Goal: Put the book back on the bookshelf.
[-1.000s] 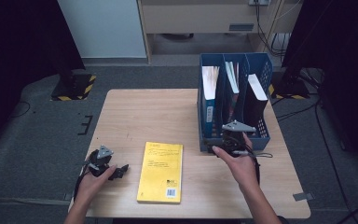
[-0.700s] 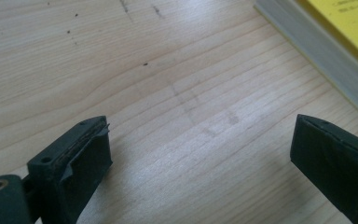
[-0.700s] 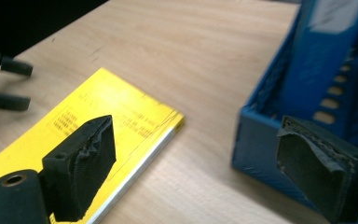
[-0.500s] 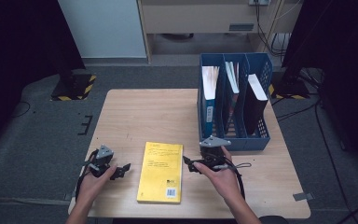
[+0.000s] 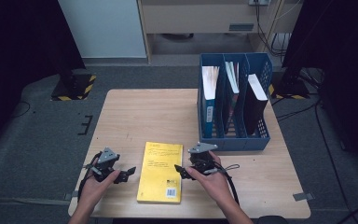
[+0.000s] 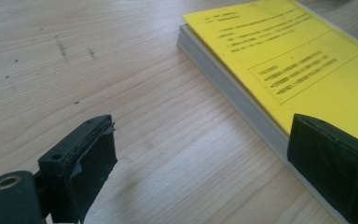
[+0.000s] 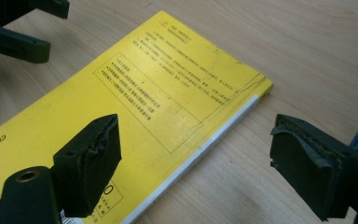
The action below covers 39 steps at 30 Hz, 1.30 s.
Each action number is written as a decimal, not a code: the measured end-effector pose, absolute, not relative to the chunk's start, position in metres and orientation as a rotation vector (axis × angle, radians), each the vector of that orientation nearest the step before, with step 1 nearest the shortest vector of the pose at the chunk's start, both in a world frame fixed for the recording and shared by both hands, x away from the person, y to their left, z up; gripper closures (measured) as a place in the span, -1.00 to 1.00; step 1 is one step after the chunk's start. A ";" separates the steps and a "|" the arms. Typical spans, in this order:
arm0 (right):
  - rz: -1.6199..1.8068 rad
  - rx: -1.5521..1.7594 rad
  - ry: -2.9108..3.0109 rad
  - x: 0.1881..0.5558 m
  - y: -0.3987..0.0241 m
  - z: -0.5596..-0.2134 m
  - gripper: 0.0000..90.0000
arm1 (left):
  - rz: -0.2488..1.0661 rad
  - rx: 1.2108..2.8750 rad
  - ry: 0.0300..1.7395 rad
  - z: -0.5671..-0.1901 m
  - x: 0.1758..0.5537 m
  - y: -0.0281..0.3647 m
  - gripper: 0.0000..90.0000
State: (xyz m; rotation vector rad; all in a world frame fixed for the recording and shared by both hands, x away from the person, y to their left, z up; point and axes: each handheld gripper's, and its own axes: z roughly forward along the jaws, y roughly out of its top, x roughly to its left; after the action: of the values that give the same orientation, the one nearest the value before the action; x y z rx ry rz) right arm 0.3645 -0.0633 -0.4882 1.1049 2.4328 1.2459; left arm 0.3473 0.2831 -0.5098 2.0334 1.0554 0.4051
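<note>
The right claw [image 5: 181,171] hovers just over the right edge of the yellow book [image 5: 161,171], its jaws gaping wide with nothing between the pads; they have just been closing a little, and in the right gripper view [image 7: 186,163] the book's right edge and a strip of bare wood lie in the gap between them. The left claw [image 5: 127,173] sits low at the near left of the bench [image 5: 140,116], just beside the book's left edge, jaws also wide apart and empty; in the left gripper view [image 6: 200,154] one jaw stands over the wood and the other in front of the book's cover. The book lies flat, back cover up, at the near middle of the bench, between the two claws. At the far right of the bench stands a blue file rack [image 5: 235,140] with three slots, each holding an upright book or folder, well apart from the yellow book.
</note>
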 end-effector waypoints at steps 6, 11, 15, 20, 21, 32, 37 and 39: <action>1.244 1.115 2.461 0.365 -0.059 -0.495 -0.63 | 0.360 2.022 1.005 -0.505 0.346 0.272 -0.83; 1.235 1.119 2.512 0.366 -0.053 -0.505 -0.60 | 0.316 2.058 1.005 -0.508 0.346 0.263 -0.78; 1.214 1.147 2.544 0.366 -0.048 -0.511 -0.56 | 0.294 2.093 0.983 -0.510 0.346 0.253 -0.71; 1.206 1.162 2.571 0.368 -0.042 -0.518 -0.52 | 0.253 2.121 0.969 -0.515 0.349 0.241 -0.59; 1.198 1.167 2.581 0.368 -0.041 -0.518 -0.52 | 0.249 2.129 0.971 -0.516 0.350 0.239 -0.59; 1.170 1.158 2.581 0.368 -0.036 -0.523 -0.54 | 0.181 2.148 0.990 -0.521 0.362 0.231 -0.58; 1.179 1.178 2.565 0.368 -0.036 -0.527 -0.60 | 0.121 2.147 1.000 -0.524 0.365 0.226 -0.59; 1.174 1.182 2.572 0.367 -0.037 -0.527 -0.60 | 0.122 2.149 1.002 -0.524 0.365 0.225 -0.62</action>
State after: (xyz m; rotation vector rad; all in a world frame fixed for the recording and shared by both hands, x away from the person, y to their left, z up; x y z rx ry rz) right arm 0.3671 -0.0365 -0.5266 1.1818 2.5721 1.1739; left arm 0.3655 0.2246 -0.5236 2.1493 1.0016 0.1216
